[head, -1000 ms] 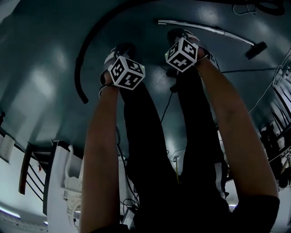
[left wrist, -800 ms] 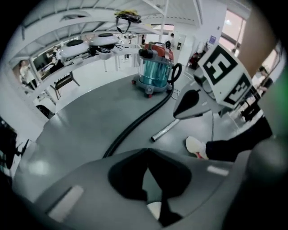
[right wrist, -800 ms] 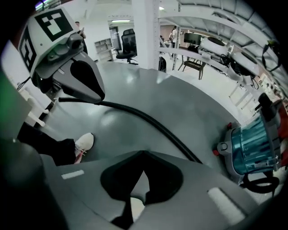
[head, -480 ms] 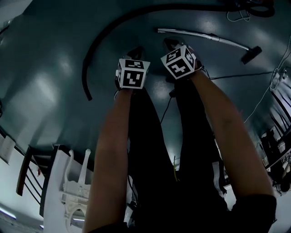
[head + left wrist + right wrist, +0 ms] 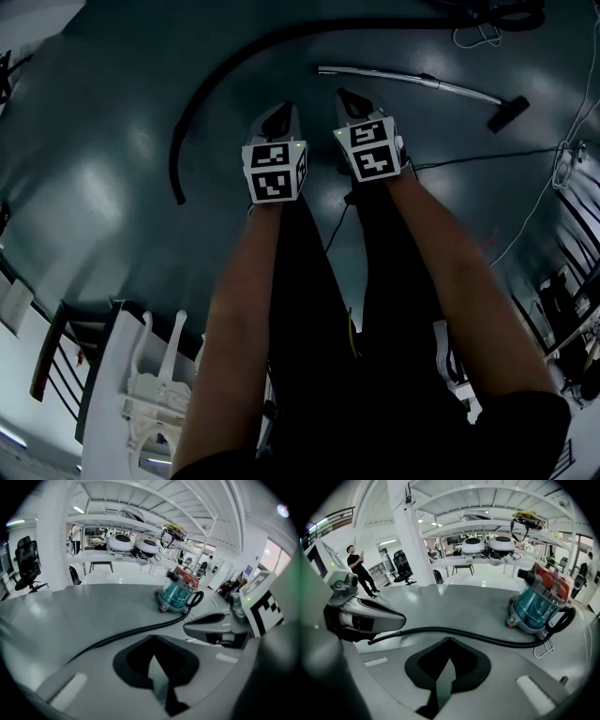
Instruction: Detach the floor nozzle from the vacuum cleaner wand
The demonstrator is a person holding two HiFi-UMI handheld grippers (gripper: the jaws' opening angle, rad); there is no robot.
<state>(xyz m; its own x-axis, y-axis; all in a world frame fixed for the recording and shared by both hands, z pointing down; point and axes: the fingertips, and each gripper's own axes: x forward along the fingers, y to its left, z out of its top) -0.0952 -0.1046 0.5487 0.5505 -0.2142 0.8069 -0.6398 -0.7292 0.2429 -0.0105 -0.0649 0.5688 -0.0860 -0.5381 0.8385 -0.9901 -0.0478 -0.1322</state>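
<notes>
The silver wand (image 5: 403, 80) lies on the dark floor at the far right, with the black floor nozzle (image 5: 507, 113) on its right end. A black hose (image 5: 202, 98) curves across the floor to the left. Both grippers hang side by side above the person's legs, well short of the wand. My left gripper (image 5: 284, 109) is shut with nothing in it. My right gripper (image 5: 340, 95) is shut and empty too. In the left gripper view the closed jaws (image 5: 152, 637) point over the hose (image 5: 122, 637) toward the teal canister (image 5: 177, 595). The right gripper view shows its jaws (image 5: 449, 640) closed before the canister (image 5: 539, 604).
A white rack with round robot vacuums (image 5: 487, 545) stands behind the canister. An office chair (image 5: 402, 564) and a standing person (image 5: 358, 569) are far off. Thin cables (image 5: 525, 211) run over the floor at right. A white plastic frame (image 5: 150, 394) stands at lower left.
Both grippers have risen and rolled, so their marker cubes now face the head camera squarely. The wand, nozzle and hose lie where they lay before.
</notes>
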